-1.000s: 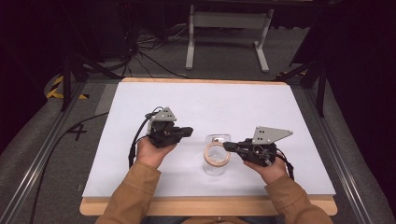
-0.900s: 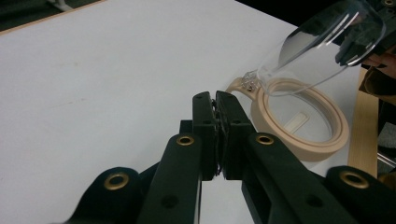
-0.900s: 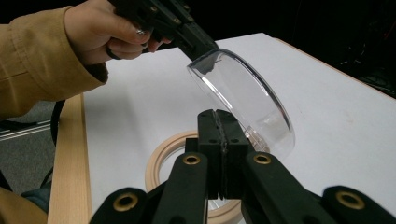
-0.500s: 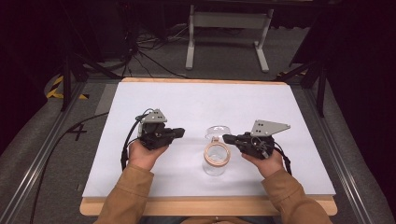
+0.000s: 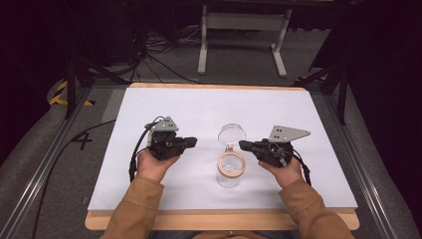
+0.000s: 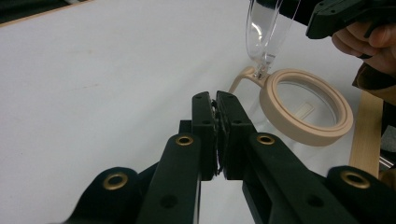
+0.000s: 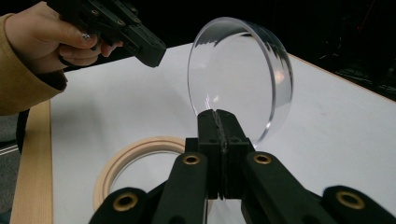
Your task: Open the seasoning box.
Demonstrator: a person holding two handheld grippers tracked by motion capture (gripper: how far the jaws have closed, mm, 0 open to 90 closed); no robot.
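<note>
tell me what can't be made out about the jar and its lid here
- Jar contents: high view, clear glass too small to tell.
- Lid top: left gripper view, cut off by the upper edge.
- Lid lower edge and hinge: right gripper view, hidden behind the right gripper.

Table (image 5: 149,219): wood-edged, white sheet (image 5: 199,109) on top; clear jar (image 5: 229,172), lid raised, between both grippers.

We see a white worktop (image 5: 209,107) with a wooden edge, grey carpet floor (image 5: 164,69) beyond, a pale metal stand (image 5: 242,30), black cables (image 5: 149,50), yellow-black tape (image 5: 62,92), darkness around.
</note>
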